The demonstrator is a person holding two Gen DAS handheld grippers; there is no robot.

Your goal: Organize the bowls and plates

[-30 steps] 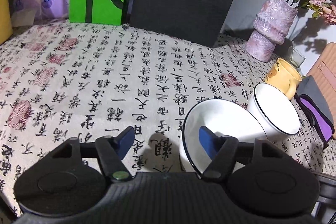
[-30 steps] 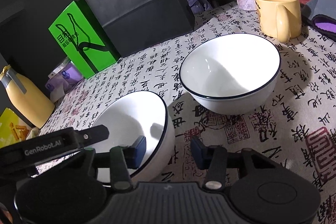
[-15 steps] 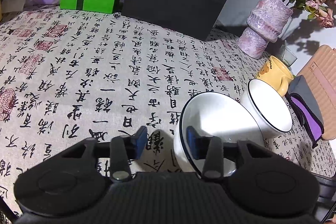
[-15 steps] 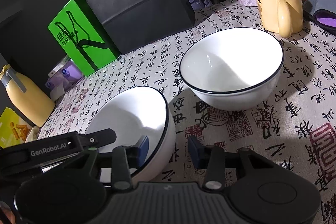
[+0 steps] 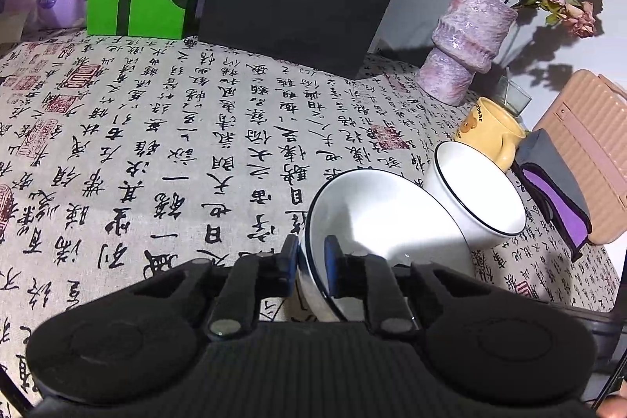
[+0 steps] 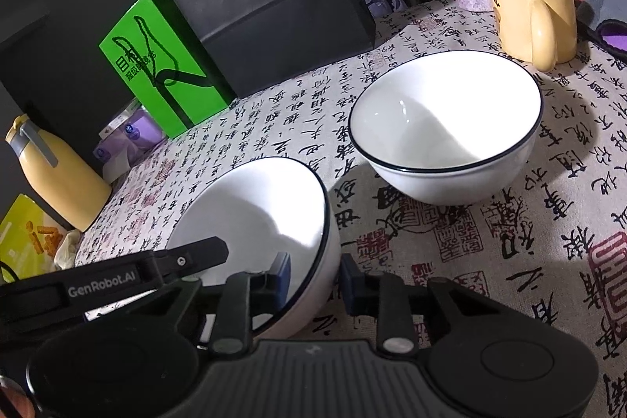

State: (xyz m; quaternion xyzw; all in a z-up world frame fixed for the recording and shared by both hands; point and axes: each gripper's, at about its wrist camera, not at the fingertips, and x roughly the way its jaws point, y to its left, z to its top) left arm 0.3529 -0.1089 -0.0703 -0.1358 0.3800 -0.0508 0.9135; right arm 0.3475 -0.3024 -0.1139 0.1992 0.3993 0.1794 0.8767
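- Near white bowl point(image 5: 376, 222) with a dark rim sits on the calligraphy tablecloth point(image 5: 164, 151), straight ahead of both grippers.
- Left gripper point(image 5: 309, 263) is closing, blue pads pinching the bowl's left rim.
- Right gripper point(image 6: 315, 275) is closing astride the opposite wall (a gap remains on its outer side).
- Advice: lift only once both grips are firm, keeping it level toward the second bowl point(image 6: 446, 128) beyond.

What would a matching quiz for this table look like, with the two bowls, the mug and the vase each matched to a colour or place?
Things:
1. near bowl
2. far bowl
3. mug
4. vase

Descriptions:
A. purple
B. white, next to the mug
C. yellow
D. white, nearest the camera

Pairs: 1-D, 2-B, 3-C, 4-A
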